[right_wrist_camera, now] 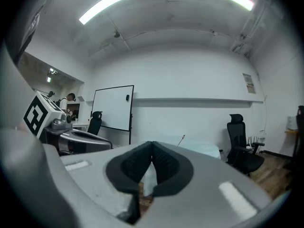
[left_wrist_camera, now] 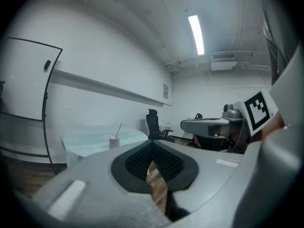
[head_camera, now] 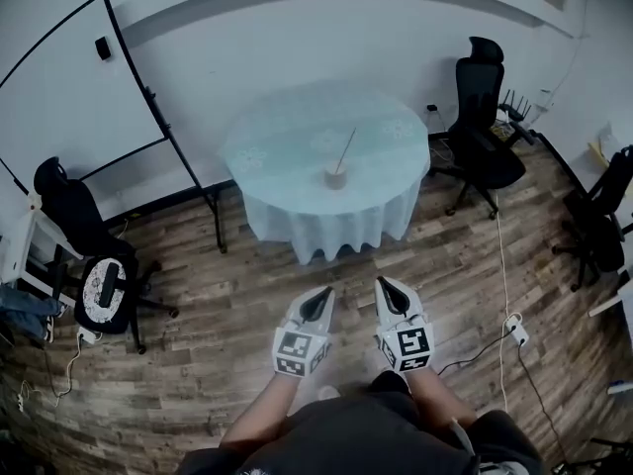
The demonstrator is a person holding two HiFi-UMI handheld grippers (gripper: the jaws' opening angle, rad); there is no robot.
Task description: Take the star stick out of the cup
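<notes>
Walls: plain white wall (head_camera: 326, 38), a raised band running along it.
Floor: grey-brown wood-plank floor (head_camera: 198, 344), a white cable (head_camera: 504, 265) trailing across it at right.
Bench: round bench draped in pale turquoise cloth (head_camera: 277, 156), near the wall.
Whiteboard: black-framed whiteboard on a stand (head_camera: 69, 97), left of the bench.
Seating: black high-backed office chair (head_camera: 482, 117) right of the bench; another black chair (head_camera: 74, 216) at far left.
Light: long ceiling strip lamp (left_wrist_camera: 196, 34), lit.

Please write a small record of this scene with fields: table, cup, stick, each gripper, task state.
table: round, pale cloth, far ahead of the person
cup: on the table
stick: in the cup, tilted
left gripper: fingers together, empty, over the floor
right gripper: fingers together, empty, beside the left one
task: not yet begun
</notes>
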